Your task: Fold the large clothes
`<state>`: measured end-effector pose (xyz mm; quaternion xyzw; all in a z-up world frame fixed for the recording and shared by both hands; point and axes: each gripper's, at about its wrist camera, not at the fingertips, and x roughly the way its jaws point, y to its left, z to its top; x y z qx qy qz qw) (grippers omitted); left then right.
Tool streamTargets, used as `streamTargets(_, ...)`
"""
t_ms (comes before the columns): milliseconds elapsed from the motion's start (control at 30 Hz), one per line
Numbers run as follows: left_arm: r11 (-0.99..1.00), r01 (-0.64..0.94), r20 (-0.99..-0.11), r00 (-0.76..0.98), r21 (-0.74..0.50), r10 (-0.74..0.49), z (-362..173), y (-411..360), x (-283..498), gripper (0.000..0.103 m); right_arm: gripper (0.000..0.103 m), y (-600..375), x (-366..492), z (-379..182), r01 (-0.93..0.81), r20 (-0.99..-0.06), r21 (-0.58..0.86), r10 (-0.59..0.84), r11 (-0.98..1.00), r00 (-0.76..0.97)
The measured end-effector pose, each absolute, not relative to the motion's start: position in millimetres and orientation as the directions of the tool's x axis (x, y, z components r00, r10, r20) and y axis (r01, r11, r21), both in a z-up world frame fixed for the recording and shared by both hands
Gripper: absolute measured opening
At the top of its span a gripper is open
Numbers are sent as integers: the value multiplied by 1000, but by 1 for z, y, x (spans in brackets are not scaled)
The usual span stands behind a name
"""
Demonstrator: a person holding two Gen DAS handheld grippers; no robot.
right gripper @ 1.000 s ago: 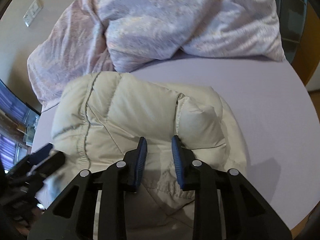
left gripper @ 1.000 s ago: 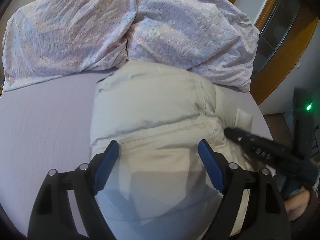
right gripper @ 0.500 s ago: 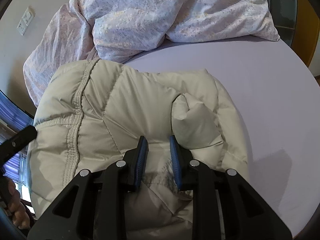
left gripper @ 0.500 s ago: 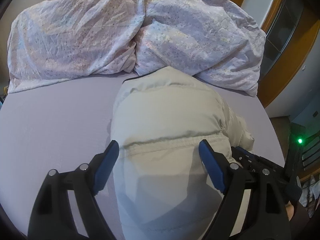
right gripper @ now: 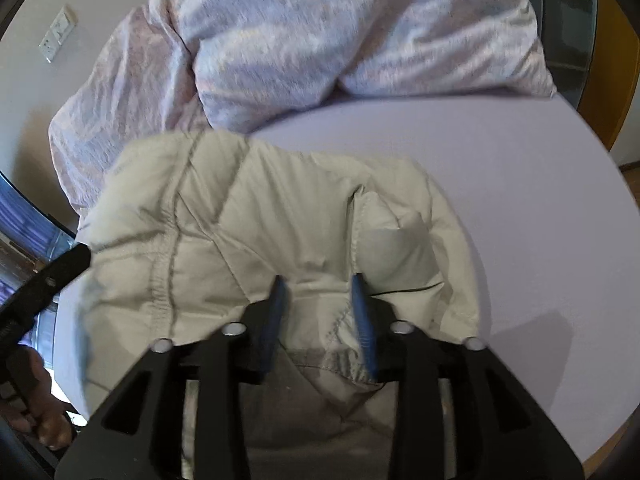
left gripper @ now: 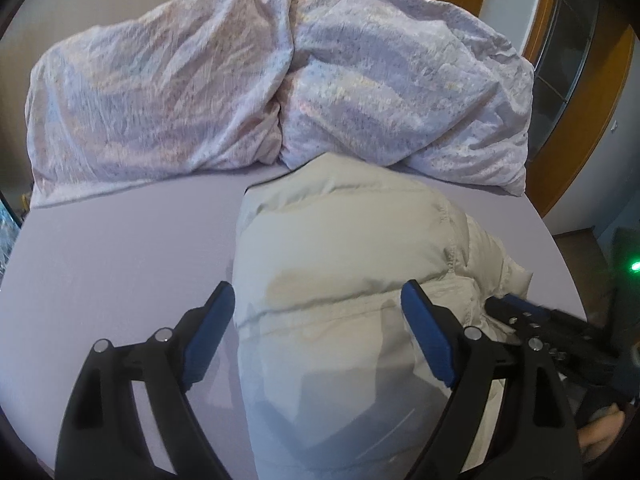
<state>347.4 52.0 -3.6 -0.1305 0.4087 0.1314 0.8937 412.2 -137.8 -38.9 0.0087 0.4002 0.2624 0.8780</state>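
A beige padded jacket lies folded into a thick bundle on the lilac bed sheet. My left gripper hovers over its near end, jaws wide and still opening; the left pad sits beside the jacket's edge and the right pad above the fabric, neither pressing. In the right wrist view the jacket fills the middle. There my right gripper is opening, with a stitched fold of the jacket lying between its pads and loose of them. The right gripper also shows at the jacket's right side.
A crumpled pale floral duvet is heaped along the back of the bed, touching the jacket's far end. A wooden door frame and a green light stand at right. A person's hand shows at lower left.
My right gripper's pads, nearly shut on a fold of the jacket before, have parted and the fold lies free. The left jaws have widened slightly and the jacket sits further right in that view.
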Motion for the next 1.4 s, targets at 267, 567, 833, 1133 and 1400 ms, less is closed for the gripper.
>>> streamTargets(267, 937, -340, -768, 620, -78, 161, -9, 43, 361, 88, 60, -131, 418, -21, -440, -633, 148, 427, 886, 646)
streamTargets(567, 928, -355, -772, 619, -114, 142, -30, 48, 370, 101, 60, -130, 426, -54, -423, -651, 97, 379, 901, 658)
streamTargets(833, 919, -374, -774, 617, -129, 143, -48, 50, 375, 101, 61, -131, 429, -68, -434, -624, 117, 406, 893, 668)
streamTargets(1133, 916, -378, -762, 629, -132, 150, -61, 51, 376, 101, 61, -130, 433, -78, -456, -605, 133, 436, 880, 666)
streamTargets(1400, 915, -380, -757, 636, -137, 151, -65, 52, 376, 101, 61, -128, 436, -81, -461, -605, 141, 444, 876, 661)
